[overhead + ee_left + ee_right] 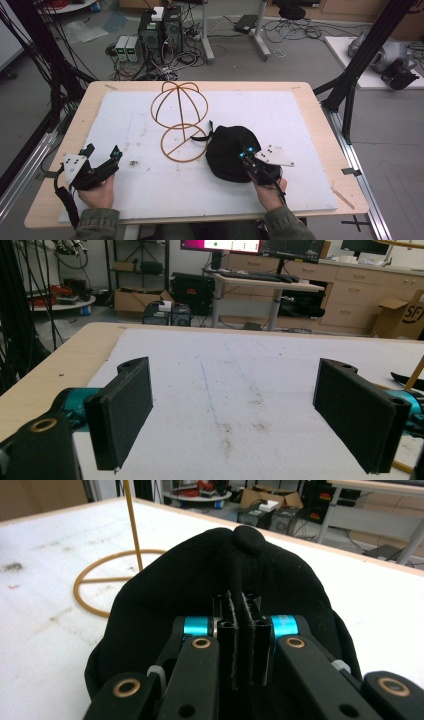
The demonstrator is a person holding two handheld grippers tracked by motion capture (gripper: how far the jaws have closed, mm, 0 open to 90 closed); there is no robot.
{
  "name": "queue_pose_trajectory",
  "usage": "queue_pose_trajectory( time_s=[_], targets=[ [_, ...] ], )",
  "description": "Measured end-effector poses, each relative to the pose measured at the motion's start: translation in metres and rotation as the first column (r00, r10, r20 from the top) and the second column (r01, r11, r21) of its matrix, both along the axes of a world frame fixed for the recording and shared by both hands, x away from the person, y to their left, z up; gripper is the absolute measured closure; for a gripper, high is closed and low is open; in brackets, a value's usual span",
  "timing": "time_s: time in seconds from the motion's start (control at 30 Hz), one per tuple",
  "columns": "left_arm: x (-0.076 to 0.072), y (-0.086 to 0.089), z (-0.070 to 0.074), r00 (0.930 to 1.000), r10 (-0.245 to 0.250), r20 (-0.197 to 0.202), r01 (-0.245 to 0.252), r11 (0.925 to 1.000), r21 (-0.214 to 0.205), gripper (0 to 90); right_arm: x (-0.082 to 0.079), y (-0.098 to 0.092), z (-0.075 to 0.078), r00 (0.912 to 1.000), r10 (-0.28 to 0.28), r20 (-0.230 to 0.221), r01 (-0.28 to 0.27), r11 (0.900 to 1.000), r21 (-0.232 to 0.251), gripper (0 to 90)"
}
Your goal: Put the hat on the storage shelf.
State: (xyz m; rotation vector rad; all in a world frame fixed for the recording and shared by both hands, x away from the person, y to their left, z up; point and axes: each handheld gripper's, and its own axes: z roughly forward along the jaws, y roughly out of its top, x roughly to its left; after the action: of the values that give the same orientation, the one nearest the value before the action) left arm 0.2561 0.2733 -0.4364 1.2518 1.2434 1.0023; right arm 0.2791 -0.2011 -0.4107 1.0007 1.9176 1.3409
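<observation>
Wire stand (179,120) beside cap (233,150)

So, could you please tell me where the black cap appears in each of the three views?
High view: the black cap lies right of centre on the white mat, with the right gripper at its near edge.
Left gripper view: not in the picture.
Right gripper view: it sits centre frame, a fold of it pinched between the fingers.
Shared landmark: the wire hat stand, left of the cap.

A cardboard box (402,315) at the far right of the left gripper view bears the dark letters "SF", cut off at the picture's edge. The writing on the monitor screens (250,246) behind it is too small to read.
</observation>
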Motion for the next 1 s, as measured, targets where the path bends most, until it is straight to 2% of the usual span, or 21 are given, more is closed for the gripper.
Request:
queue_pose_trajectory(
  time_s=[0.37,0.47,0.83,1.0],
  targets=[
    [0.000,0.000,0.000,1.0000,-0.001,0.001,0.001,1.0000,0.001,16.4,-0.005,-0.008,0.011,0.9973,-0.031,0.067,0.028,0.9981,0.055,86.7],
    [0.000,0.000,0.000,1.0000,0.000,0.000,0.000,1.0000,0.000,16.4,-0.006,-0.011,0.017,0.9935,-0.044,0.105,0.035,0.9960,0.082,86.7],
    [0.000,0.000,0.000,1.0000,0.002,0.000,-0.002,1.0000,0.001,16.4,-0.009,-0.014,0.028,0.9842,-0.058,0.168,0.036,0.9909,0.129,86.7],
    [0.000,0.001,0.000,1.0000,0.002,-0.002,-0.002,1.0000,0.002,16.4,-0.009,-0.017,0.038,0.9767,-0.066,0.205,0.031,0.9849,0.170,86.8]
  ],
)
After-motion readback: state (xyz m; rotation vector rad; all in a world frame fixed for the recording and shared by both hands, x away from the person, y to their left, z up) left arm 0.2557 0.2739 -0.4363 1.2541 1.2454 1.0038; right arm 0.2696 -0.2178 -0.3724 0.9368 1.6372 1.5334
